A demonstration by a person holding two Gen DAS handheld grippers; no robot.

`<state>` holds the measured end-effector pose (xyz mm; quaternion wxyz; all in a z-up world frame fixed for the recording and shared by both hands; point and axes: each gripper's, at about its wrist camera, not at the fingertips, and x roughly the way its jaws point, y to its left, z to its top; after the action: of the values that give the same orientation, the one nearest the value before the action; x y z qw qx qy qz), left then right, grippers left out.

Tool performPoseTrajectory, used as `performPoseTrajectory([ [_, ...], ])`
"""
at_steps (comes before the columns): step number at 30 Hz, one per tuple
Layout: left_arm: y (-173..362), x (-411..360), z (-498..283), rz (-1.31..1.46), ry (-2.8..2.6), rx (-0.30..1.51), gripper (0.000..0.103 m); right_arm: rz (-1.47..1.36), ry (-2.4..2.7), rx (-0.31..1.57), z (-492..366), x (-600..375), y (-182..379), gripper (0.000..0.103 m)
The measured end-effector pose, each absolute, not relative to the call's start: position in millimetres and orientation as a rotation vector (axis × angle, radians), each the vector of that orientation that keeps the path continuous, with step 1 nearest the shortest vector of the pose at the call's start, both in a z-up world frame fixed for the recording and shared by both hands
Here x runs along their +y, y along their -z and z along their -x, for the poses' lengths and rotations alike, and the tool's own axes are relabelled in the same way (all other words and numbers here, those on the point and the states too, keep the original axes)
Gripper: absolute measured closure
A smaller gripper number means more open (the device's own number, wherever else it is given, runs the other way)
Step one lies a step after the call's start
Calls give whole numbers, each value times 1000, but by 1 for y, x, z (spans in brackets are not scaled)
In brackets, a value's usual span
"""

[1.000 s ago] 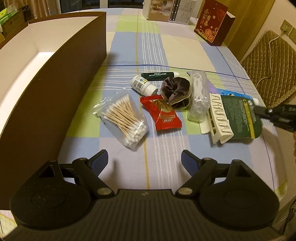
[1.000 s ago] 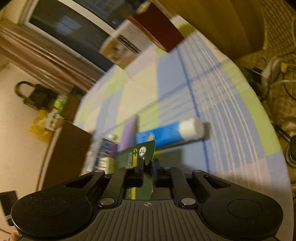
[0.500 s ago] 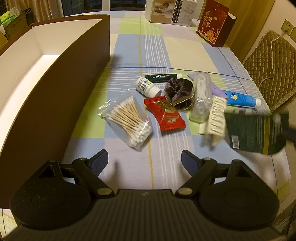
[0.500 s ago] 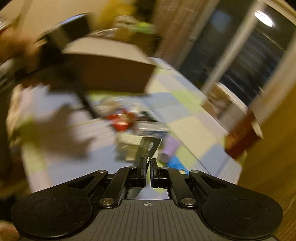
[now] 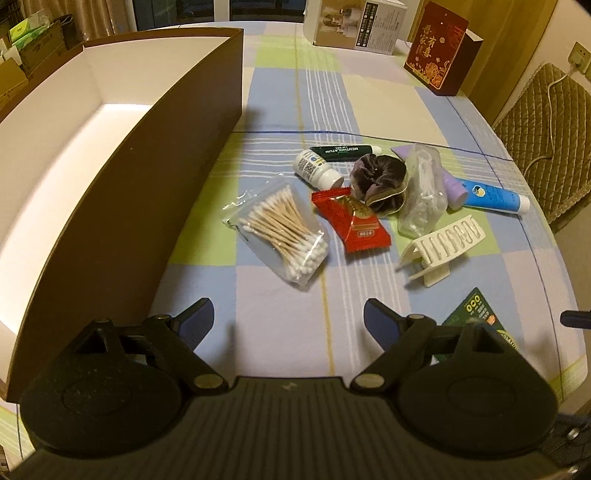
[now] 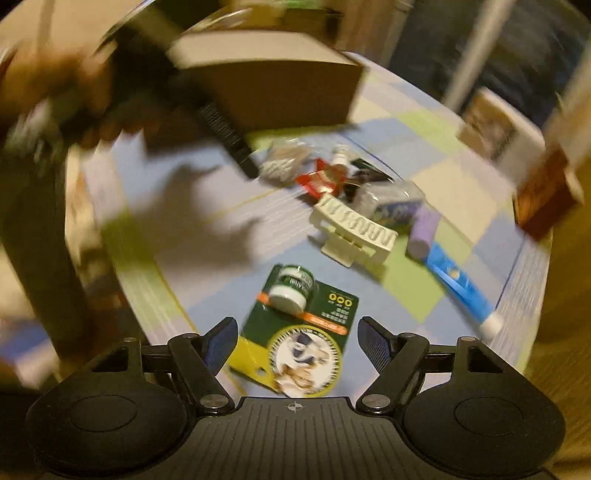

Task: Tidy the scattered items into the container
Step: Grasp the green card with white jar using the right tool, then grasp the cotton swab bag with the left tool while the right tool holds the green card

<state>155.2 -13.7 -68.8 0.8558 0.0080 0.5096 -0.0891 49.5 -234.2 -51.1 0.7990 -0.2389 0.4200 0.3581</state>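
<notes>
A big brown box (image 5: 122, 206) with a white inside stands at the left; it also shows, blurred, as the box (image 6: 280, 85) in the right wrist view. Scattered on the checked cloth lie a bag of cotton swabs (image 5: 280, 230), a red sachet (image 5: 351, 218), a white bottle (image 5: 316, 169), a dark scrunchie (image 5: 376, 181), a white hair clip (image 5: 441, 245) and a blue tube (image 5: 493, 195). A green card pack (image 6: 306, 325) lies flat between the fingers of my right gripper (image 6: 297, 345), which is open above it. My left gripper (image 5: 288, 321) is open and holds nothing, near the table's front.
A red gift box (image 5: 441, 55) and a white carton (image 5: 354, 24) stand at the far end of the table. A padded chair (image 5: 546, 122) is off the right edge. A person's hand (image 6: 55, 92) holding the other gripper appears blurred at upper left in the right wrist view.
My right gripper carried the green card pack off the hair clip toward the near right of the table, then opened and let it go. The hair clip shifted. My left gripper stayed open.
</notes>
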Motion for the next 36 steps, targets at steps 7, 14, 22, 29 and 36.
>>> performPoseTrajectory([
  [7,71,-9,-155,-17,180,1081,17,309,-667,965,-77,-207,71,50],
  [14,73,-10,-155,-23,183,1088,17,321,-616,973,-87,-195,93,67],
  [22,73,-17,-161,-13,187,1084,17,280,-496,996,-103,-222,99,67],
  [29,70,-26,-189,26,142,1013,23,220,-448,1007,-112,-235,96,67],
  [36,91,-25,-230,99,57,1039,39,217,-438,1016,-116,-232,99,67],
])
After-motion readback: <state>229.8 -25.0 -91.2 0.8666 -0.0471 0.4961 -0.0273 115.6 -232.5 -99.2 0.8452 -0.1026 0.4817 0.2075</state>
